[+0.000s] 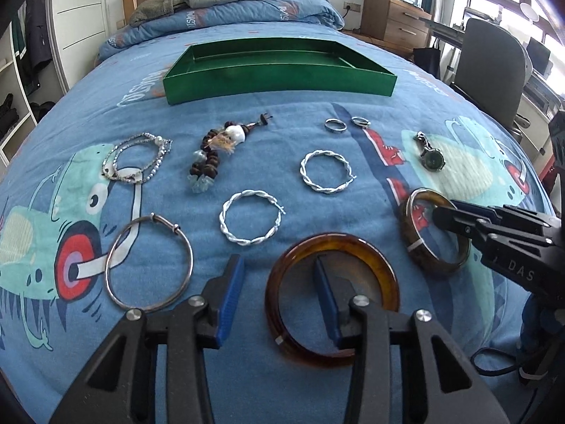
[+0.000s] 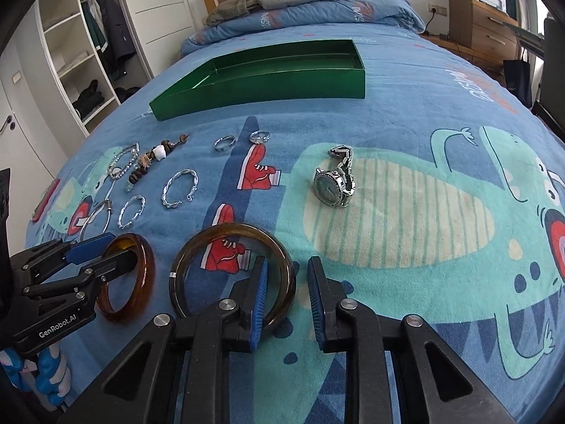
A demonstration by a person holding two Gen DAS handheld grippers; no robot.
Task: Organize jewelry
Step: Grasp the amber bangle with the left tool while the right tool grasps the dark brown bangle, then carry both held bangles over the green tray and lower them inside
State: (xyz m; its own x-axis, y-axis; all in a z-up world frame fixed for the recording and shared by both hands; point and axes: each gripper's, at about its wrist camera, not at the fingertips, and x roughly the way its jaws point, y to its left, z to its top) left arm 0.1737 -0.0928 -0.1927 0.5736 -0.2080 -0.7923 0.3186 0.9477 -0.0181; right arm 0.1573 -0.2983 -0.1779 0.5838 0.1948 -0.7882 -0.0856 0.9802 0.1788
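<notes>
Jewelry lies on a blue bedspread before an empty green tray [image 1: 279,79], which also shows in the right wrist view [image 2: 261,84]. My left gripper [image 1: 279,275] is open, straddling the near-left rim of an amber bangle [image 1: 374,265], one finger inside the ring. My right gripper [image 2: 286,279] is open, straddling the right rim of a dark brown bangle [image 2: 197,243], which also shows in the left wrist view [image 1: 409,236]. Two twisted silver hoops [image 1: 250,222], a thin silver bangle [image 1: 150,261], a beaded bracelet [image 1: 212,157], a crystal chain [image 1: 137,159], two rings [image 1: 335,124] and a watch [image 2: 333,185] lie around.
Folded quilt and pillows [image 1: 226,3] lie at the bed's head behind the tray. A wooden drawer unit [image 1: 395,21] and an office chair [image 1: 494,70] stand to the right of the bed. An open wardrobe [image 2: 81,56] stands to the left.
</notes>
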